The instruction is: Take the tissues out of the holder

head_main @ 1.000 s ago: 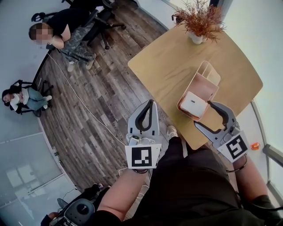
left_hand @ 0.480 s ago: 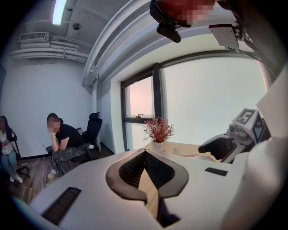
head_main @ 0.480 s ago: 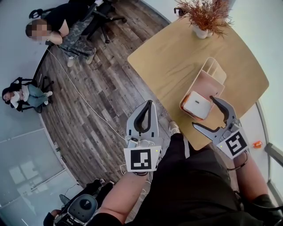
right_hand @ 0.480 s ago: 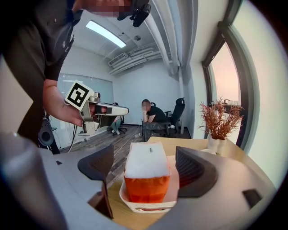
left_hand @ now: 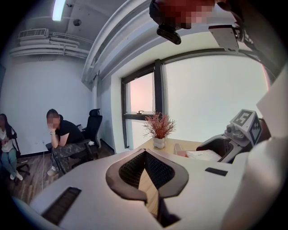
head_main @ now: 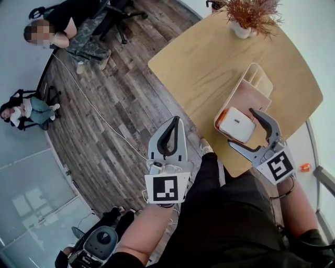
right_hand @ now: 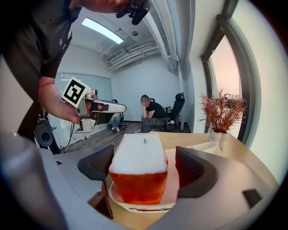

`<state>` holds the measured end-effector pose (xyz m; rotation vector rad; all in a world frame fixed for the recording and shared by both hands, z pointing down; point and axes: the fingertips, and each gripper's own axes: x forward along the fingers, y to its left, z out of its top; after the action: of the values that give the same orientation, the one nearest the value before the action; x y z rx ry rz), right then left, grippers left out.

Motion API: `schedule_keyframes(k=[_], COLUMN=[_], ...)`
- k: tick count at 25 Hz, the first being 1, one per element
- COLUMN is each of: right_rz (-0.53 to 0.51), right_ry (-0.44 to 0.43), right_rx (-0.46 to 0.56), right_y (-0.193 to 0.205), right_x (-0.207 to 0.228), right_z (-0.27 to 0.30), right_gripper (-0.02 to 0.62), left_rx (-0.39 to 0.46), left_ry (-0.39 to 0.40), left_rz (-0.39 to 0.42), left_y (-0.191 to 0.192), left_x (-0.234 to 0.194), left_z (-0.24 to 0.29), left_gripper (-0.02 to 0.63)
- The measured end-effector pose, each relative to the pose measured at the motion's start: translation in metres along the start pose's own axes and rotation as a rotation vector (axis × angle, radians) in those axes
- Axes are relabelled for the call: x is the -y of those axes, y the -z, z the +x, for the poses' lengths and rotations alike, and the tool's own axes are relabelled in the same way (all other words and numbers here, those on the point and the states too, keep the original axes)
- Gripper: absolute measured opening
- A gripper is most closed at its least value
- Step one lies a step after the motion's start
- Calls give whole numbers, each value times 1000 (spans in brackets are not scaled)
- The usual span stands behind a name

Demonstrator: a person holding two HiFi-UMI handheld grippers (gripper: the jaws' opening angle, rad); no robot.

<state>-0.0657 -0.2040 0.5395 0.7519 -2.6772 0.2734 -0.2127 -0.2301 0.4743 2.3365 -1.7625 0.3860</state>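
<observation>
A white tissue pack (head_main: 236, 124) sits in the near end of a pink holder (head_main: 250, 94) on the round wooden table (head_main: 209, 63). My right gripper (head_main: 241, 127) is open, one jaw on each side of the pack's near end. In the right gripper view the pack (right_hand: 138, 155) fills the gap between the dark pads (right_hand: 192, 170), and the holder's rim (right_hand: 144, 205) lies below. My left gripper (head_main: 176, 122) is shut and empty, held over the floor off the table's near edge. Its jaws meet in the left gripper view (left_hand: 145, 152).
A potted dry plant (head_main: 250, 15) stands at the table's far side. Two people sit on chairs (head_main: 63, 31) across the wooden floor, and a cable (head_main: 94, 112) runs over it. Equipment (head_main: 99, 243) stands near my feet. A small orange object (head_main: 304, 167) lies at the right.
My right gripper's jaws have spread wider and moved forward around the tissue pack's near end. The left gripper has stayed shut and hardly moved.
</observation>
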Motion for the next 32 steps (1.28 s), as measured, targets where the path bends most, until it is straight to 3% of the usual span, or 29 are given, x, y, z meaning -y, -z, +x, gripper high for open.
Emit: schedule_keyframes(k=[19,23,32], right_rz=[-107,-112,-90], right_ry=[-13,0,14], right_rx=[-159,-161,-179], right_y=[31,32,31], right_x=[1,4,3], right_z=[17,16,14], right_gripper=[403,330,298], left_rx=[-45,-40,-29], left_ry=[-6,-5,-5], left_rz=[-24,-22,-15], left_y=[24,23,15], left_x=[-5,-7,-8], left_z=[6,6,2], left_gripper=[5,5,5])
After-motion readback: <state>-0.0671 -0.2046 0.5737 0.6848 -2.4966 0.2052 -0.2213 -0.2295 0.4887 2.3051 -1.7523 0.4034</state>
